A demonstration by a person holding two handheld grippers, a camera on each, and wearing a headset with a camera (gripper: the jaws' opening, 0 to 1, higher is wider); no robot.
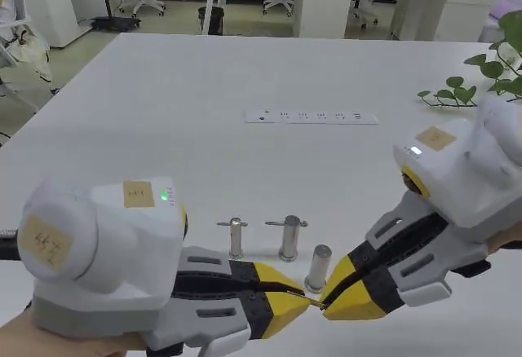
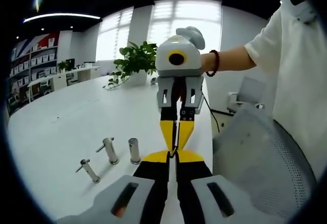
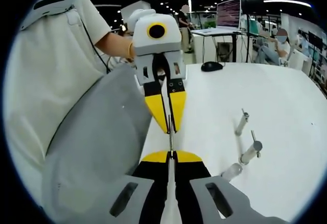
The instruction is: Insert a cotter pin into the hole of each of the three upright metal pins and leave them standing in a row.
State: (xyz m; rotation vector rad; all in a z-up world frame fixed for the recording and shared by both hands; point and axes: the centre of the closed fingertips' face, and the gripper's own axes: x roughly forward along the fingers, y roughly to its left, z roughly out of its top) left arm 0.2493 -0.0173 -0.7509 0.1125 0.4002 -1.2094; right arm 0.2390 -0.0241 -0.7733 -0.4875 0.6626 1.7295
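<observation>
Head view: three silver metal pins stand in a loose row on a white table (image 1: 204,129). The left-hand silver metal pin (image 1: 236,239) and the middle silver metal pin (image 1: 290,239) each carry a thin cross-piece through the top. The bare silver metal pin (image 1: 318,267) stands just beside the claw tips. The yellow-tipped left claw (image 1: 307,303) and the yellow-tipped right claw (image 1: 328,303) meet nose to nose.

Left gripper view: the left claw (image 2: 176,155) is pinched closed, with the right claw (image 2: 176,146) touching its tip (the row of pins stands off to the left).

Right gripper view: a thin metal cotter pin (image 3: 170,139) runs from the closed right claw (image 3: 171,153) into the left claw (image 3: 171,128). Both claws grip it.
</observation>
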